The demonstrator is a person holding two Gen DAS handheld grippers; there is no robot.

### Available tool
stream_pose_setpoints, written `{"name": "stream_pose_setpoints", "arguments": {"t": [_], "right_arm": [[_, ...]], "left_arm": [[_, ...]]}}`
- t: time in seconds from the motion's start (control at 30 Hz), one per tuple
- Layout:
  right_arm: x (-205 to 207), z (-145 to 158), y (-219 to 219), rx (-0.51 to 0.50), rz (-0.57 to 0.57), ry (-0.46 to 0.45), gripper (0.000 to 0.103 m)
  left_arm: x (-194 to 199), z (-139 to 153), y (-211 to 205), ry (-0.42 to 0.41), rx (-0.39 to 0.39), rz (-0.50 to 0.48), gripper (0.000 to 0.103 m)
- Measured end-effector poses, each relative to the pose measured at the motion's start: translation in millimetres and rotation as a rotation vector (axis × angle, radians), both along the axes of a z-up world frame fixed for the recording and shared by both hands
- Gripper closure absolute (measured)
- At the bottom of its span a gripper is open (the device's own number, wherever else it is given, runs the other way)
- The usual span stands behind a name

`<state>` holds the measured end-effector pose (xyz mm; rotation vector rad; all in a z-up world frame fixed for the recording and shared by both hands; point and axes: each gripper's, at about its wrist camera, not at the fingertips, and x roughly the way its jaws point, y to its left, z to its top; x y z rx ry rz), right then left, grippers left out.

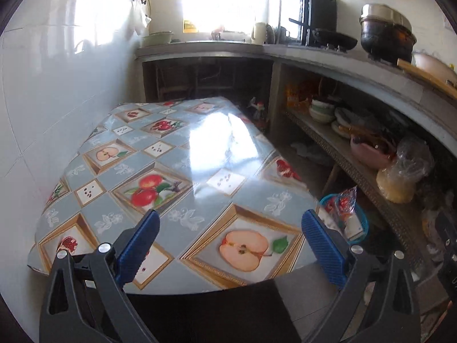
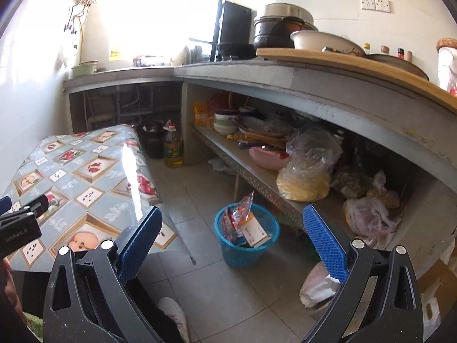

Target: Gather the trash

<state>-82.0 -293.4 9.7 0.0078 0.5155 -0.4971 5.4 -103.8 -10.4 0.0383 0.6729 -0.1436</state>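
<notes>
Blue pads, left wrist view: the left gripper (image 1: 231, 245) has its jaws spread wide and holds nothing; between the pads shows only tablecloth.
Table: a glossy fruit-print cloth covers the table (image 1: 160, 154), blue-grey diamonds with framed apples and pomegranates; a strong window glare lies across its middle.
Trash basket, this view: the blue basket (image 1: 360, 223) stands on the floor just past the table's right edge, partly hidden behind the right-hand pad; a red printed wrapper (image 1: 344, 200) sticks up out of it.
Counter: a grey worktop (image 1: 257, 48) runs along the back and down the right side, carrying a black pot with a metal lid (image 1: 385, 31).
Shelf below: stacked bowls (image 1: 321, 110) and a clear bag of yellow stuff (image 1: 400, 177).

Blue pads, right wrist view: the right gripper (image 2: 232, 243) is also wide open and empty, hanging above the tiled floor.
Trash basket: the blue basket (image 2: 247, 238) sits on the floor between the table and the lower shelf, framed between the two pads; inside are the red wrapper (image 2: 235, 214) and a small orange-and-white carton (image 2: 254, 233).
Other gripper: the left gripper's dark body (image 2: 20, 223) shows at the left edge, over the table (image 2: 85, 165).
Floor: an oil bottle (image 2: 172, 148) stands by the table's far corner; a crumpled pale bag (image 2: 317, 285) lies near the right pad.
Person: a white shoe (image 2: 174, 314) shows at the bottom edge.
</notes>
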Motion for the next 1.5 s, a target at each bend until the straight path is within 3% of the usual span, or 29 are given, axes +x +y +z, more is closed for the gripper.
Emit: {"name": "stream_pose_setpoints", "arguments": {"t": [0.2, 0.4, 0.67, 1.5], "right_arm": [[0, -29, 14, 0.034, 0.044, 0.136, 0.008], [3, -54, 16, 0.065, 0.046, 0.245, 0.008], [2, -57, 8, 0.071, 0.032, 0.257, 0.008], [6, -54, -3, 0.095, 0.030, 0.231, 0.008]], "left_arm": [[-8, -42, -1, 0.184, 0.068, -0.033, 0.006], [-13, -32, 13, 0.156, 0.047, 0.026, 0.006], [-11, -36, 5, 0.190, 0.096, 0.003, 0.006], [-11, -35, -6, 0.181, 0.165, 0.005, 0.006]]}}
